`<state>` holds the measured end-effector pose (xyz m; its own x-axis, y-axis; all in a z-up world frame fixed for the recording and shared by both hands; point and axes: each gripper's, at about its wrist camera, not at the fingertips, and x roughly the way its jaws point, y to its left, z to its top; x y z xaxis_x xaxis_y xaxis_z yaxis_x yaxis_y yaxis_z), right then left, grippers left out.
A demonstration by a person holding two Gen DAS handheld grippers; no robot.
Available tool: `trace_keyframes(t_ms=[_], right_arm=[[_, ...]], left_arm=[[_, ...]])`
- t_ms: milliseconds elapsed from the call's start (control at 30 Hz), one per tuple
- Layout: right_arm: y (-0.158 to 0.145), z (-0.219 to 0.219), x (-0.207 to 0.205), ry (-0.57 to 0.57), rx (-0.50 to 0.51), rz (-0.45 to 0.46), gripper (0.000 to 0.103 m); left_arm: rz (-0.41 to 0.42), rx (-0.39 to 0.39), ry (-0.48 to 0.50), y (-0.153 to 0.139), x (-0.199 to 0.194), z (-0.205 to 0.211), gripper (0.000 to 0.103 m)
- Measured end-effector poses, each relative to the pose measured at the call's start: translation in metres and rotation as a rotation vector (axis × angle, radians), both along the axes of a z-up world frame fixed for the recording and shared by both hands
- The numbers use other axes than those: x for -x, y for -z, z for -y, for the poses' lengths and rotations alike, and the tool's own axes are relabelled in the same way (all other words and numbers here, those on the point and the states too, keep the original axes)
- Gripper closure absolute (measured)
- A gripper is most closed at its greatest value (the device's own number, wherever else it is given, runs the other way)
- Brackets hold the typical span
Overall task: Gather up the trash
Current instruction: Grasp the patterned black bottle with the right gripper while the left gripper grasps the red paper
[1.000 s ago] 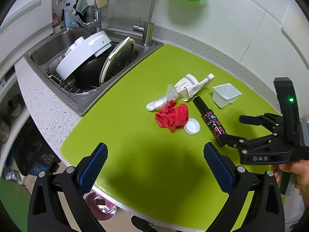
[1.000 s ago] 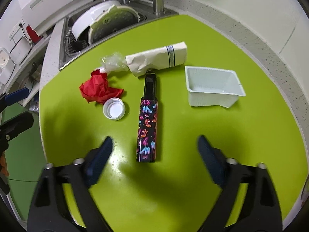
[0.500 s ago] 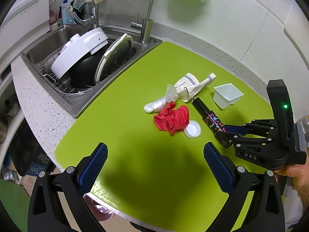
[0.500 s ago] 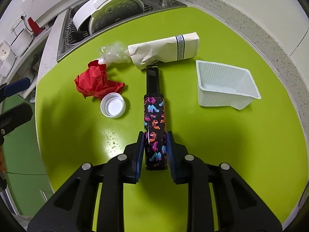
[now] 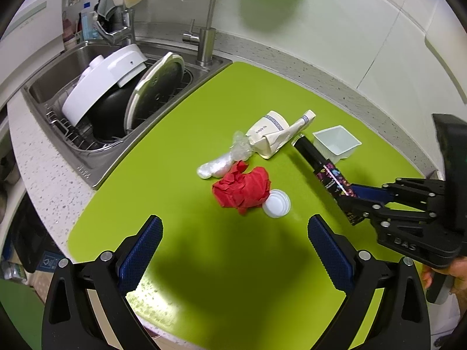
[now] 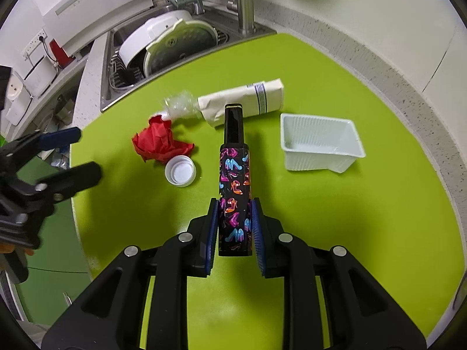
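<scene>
In the right wrist view the right gripper (image 6: 235, 227) is clenched on a slim black box printed with bright shoes (image 6: 234, 186); its blue pads (image 6: 212, 233) press both long sides of the box's near end, just below the middle of the frame. The box runs straight up the frame from the jaws, and its plain black far end touches or nearly touches a crumpled cream paper bag (image 6: 245, 99) that lies across the upper centre. A clear plastic wrapper (image 6: 179, 106) sits just left of the bag. Below and left of that lies a wad of red paper (image 6: 159, 141), with a white round cap (image 6: 180, 170) touching its lower edge. A white plastic tray (image 6: 319, 145) stands at centre right, apart from the box. All of this rests on a lime green mat (image 6: 335, 233). A sink (image 6: 116, 46) stacked with a white lid and pot parts fills the upper left.

In the left wrist view the left gripper (image 5: 235, 242) hangs released in the lower part of the frame, its blue pads (image 5: 140, 253) spread wide over bare mat, nothing between them. The red paper and cap lie just above it at centre. The right gripper enters from the right edge there, gripping the patterned box, with part of a hand (image 5: 455, 277) at the lower right
</scene>
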<state>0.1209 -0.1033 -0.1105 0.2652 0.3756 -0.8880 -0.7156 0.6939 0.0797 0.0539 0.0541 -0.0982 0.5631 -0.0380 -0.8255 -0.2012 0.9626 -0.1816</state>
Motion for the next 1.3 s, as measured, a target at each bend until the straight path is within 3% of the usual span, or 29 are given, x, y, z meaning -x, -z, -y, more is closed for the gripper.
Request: trace_keyframes(t_ms=[567,700,767,900,933,1300], right_arm=[[-0.016,0.03,-0.009,0.034,-0.02,0.014,0.081],[-0.014,0.033,-0.014,0.038,-0.023,0.01,0.081],[-0.014,0.033,-0.015,0.039,-0.025,0.009,0.081],[-0.014,0.031,-0.017,0.035,-0.032,0.009,0.081],[-0.014,0.031,-0.017,0.034,-0.034,0.009,0.081],[-0.022,0.028,-0.017,0.032,-0.045,0.023,0.081]], left_arm=[[-0.052,0.074,-0.045,0.029,-0.045,-0.005,0.009],[-0.078,0.102,-0.047,0.038,-0.053,-0.007,0.029],[-0.091,0.108,-0.041,0.041,-0.055,-0.007,0.046],[-0.089,0.108,-0.043,0.04,-0.055,-0.009,0.059],[-0.086,0.103,-0.041,0.038,-0.055,-0.01,0.066],[-0.051,0.082,-0.026,0.024,-0.046,-0.007,0.078]])
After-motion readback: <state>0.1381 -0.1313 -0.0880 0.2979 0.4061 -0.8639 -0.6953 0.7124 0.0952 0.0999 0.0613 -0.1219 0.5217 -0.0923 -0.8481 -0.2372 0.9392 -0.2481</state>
